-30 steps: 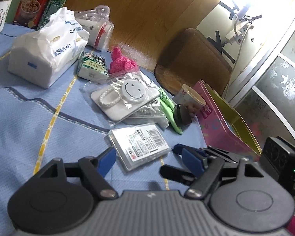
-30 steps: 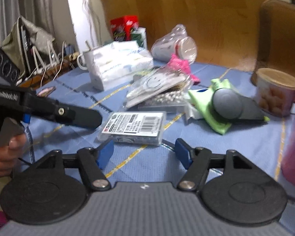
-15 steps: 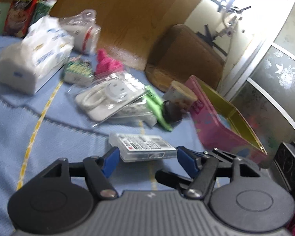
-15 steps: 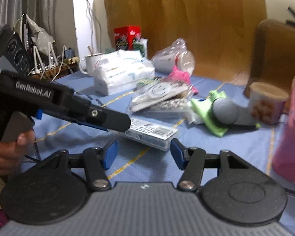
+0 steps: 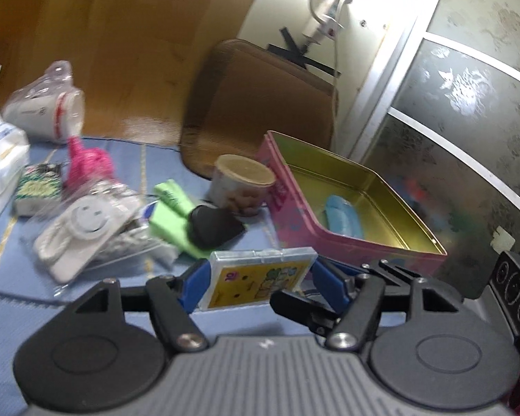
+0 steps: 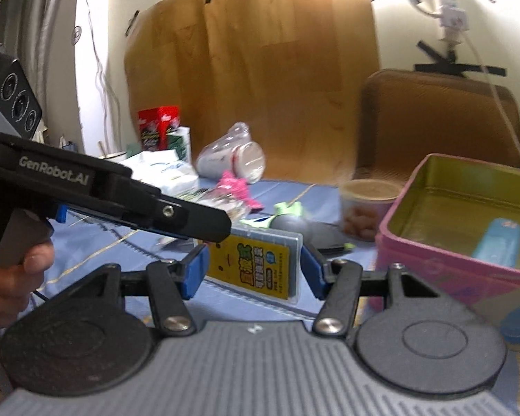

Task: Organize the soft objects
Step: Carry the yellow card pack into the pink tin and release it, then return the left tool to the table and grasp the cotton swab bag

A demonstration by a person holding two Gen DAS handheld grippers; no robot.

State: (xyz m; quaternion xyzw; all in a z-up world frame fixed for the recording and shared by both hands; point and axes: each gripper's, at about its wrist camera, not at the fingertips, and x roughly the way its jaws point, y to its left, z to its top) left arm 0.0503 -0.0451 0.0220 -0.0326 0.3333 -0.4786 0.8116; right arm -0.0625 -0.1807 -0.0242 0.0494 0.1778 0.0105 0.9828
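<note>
A: Position of the plastic case [image 5: 260,279] against a second ago?

B: It lay flat on the bench [image 5: 86,312], label up. Now raised, yellow face showing, clamped by both: left hand-held gripper [image 5: 260,282] on its short ends, right hand-held gripper [image 6: 253,265] likewise.

A: Surroundings?

B: The pink tin [image 5: 350,239] is now near, just beyond the case; a blue item [image 6: 499,241] lies inside it.

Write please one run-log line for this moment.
left gripper: shut on clear case | right gripper: shut on same case | case: lifted off blue cloth | pink tin: open, blue item inside
</note>
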